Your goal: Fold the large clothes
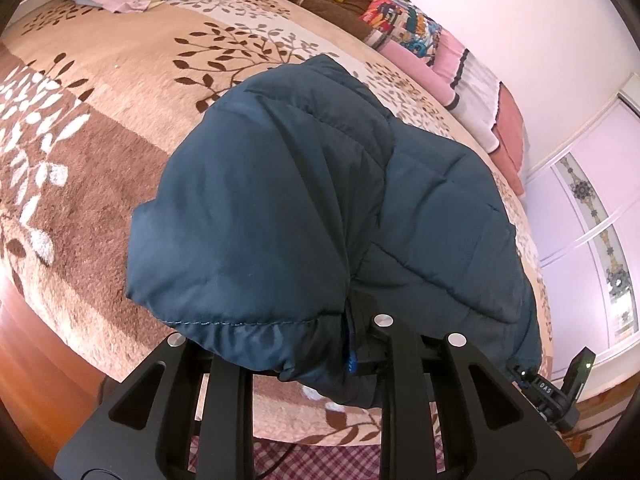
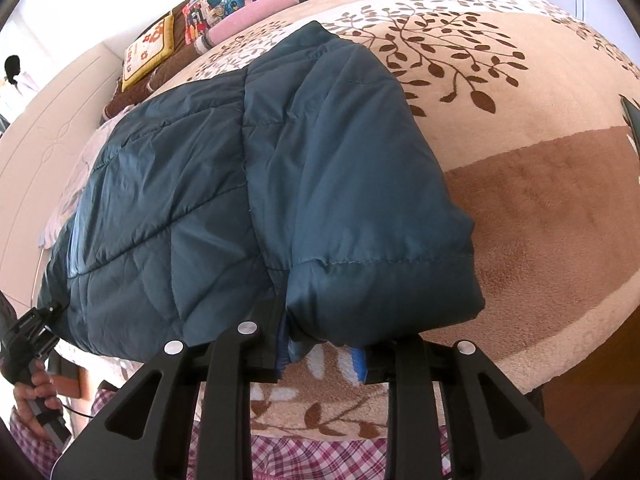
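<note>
Both grippers, left gripper [image 1: 316, 344] and right gripper [image 2: 320, 354], clamp the teal jacket [image 1: 288, 200]; "DAS" label [image 1: 545, 391].

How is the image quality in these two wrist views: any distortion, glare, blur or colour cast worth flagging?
Left wrist view: strong fisheye bend, dark vignette at the corners, a pinkish cast on the wall; the teal jacket is sharp. Right wrist view: same barrel distortion, the upper left blown out by bright light, the blanket evenly lit, the jacket crisp with slight sheen. No motion blur in either.
</note>
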Demonstrator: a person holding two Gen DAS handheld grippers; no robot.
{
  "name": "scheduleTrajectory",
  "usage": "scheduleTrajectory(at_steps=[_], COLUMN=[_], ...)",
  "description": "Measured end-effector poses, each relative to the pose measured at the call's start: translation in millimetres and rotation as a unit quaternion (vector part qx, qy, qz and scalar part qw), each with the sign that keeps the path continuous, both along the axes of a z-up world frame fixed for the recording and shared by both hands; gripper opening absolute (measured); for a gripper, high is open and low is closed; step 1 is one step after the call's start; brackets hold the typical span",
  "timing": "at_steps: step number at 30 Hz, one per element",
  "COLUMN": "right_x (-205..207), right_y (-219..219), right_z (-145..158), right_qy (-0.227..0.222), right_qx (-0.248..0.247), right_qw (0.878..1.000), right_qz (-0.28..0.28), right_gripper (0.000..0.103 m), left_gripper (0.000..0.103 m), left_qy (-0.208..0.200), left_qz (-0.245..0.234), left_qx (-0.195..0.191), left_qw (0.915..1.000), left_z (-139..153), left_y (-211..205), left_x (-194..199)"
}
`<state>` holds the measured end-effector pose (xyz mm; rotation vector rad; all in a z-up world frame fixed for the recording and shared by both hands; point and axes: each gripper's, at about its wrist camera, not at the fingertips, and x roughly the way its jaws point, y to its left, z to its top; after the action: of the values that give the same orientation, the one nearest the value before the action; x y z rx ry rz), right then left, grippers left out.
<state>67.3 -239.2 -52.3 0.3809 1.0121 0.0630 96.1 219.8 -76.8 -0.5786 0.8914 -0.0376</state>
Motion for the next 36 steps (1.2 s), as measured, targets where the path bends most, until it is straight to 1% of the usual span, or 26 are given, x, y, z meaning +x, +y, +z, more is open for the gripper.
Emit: scheduleTrajectory(at_steps=[6,7,9,11,13,16,22,26,29,33,36], right_x=[0,0,1,1,1,2,-1,-3,-6,-10,-15], right_y=[-3,-4,-5,-6,-7,-10,-12,-12,-13,-16,-20], right_z=[-3,-3,-4,-4,-5,-5,-6,-6,-6,-5,-6], right_qy=[0.003,0.003,0.005,0.007,0.009,0.014,0.021,0.025,0.028,0.03,0.033], right_qx=[0.01,0.011,0.013,0.017,0.023,0.028,0.03,0.029,0.026,0.029,0.032], right_qw=[1.0,1.0,1.0,1.0,1.0,0.999,0.999,0.999,0.999,0.999,0.999], right_qz=[-0.002,-0.002,-0.002,-0.004,-0.007,-0.012,-0.018,-0.02,-0.019,-0.018,-0.021], right_gripper=[0.028,0.029,0.03,0.032,0.032,0.036,0.042,0.046,0.049,0.05,0.054], left_gripper=[0.026,0.03,0.033,0.038,0.049,0.055,0.057,0.059,0.062,0.067,0.07], left_qy=[0.007,0.009,0.016,0.024,0.033,0.04,0.043,0.049,0.054,0.057,0.059], left_qz=[0.007,0.008,0.013,0.016,0.021,0.027,0.028,0.032,0.033,0.033,0.041], left_qx=[-0.001,-0.001,-0.001,-0.005,-0.01,-0.019,-0.008,-0.01,-0.009,-0.008,-0.008], left_qw=[0.9999,0.9999,0.9998,0.9996,0.9992,0.9987,0.9987,0.9982,0.998,0.9978,0.9973], left_z=[-2,-2,-3,-4,-6,-7,-7,-8,-9,-10,-12], left_y=[0,0,2,3,6,11,9,10,11,13,18], left_x=[-1,-1,-2,-2,-3,-7,-12,-12,-14,-19,-25])
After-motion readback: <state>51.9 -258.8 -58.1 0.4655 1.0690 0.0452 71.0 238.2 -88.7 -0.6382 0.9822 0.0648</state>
